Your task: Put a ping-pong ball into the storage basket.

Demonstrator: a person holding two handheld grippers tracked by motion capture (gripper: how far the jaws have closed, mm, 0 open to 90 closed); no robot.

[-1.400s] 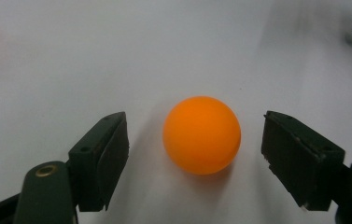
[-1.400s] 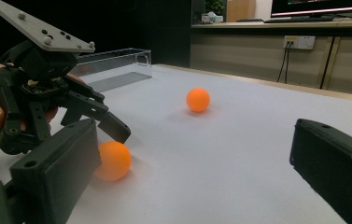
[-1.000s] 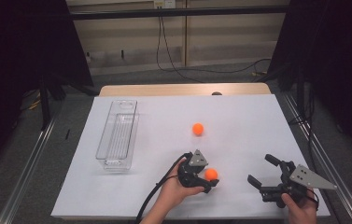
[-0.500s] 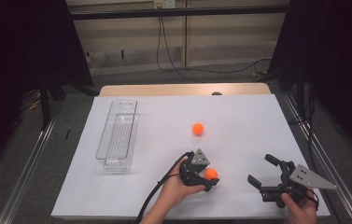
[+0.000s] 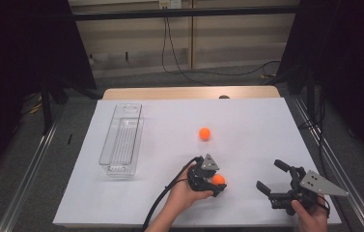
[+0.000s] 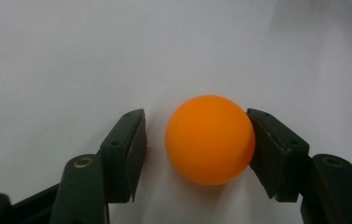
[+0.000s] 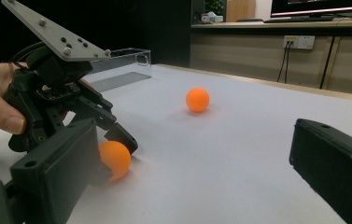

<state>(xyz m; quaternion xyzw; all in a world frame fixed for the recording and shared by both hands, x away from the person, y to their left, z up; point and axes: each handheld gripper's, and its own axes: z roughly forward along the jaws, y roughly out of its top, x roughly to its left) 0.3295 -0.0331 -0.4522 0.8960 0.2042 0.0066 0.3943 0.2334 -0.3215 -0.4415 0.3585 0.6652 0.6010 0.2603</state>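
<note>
Low over the white table cover [image 5: 247, 121], left gripper [image 5: 217, 186] set around an orange ball [image 6: 209, 139] near the front edge. Jaws just closing in: one pad touching the ball's side in the left gripper view, the other standing a small gap off, so not yet clamped. Ball resting on the sheet between the two black fingers [image 6: 126, 154]. Left hand [image 5: 184, 191] wrapped around the gripper's body, cable trailing off toward the bottom of the high view.

Farther up the sheet, a second orange ball [image 5: 204, 133] lying alone, well apart from both tools. Seen also in the right gripper view, beyond the nearer ball and the left gripper.

Off to the right, right gripper [image 5: 272, 179] held in the right hand [image 5: 310, 217] near the table's front edge, jaws spread wide with nothing between them, pointing toward the left gripper. Grey three-cornered plate [image 5: 320, 183] riding on top.

At the left of the sheet, a clear plastic tray [image 5: 121, 140], long and narrow, lying lengthwise away from the person, well apart from both balls.
</note>
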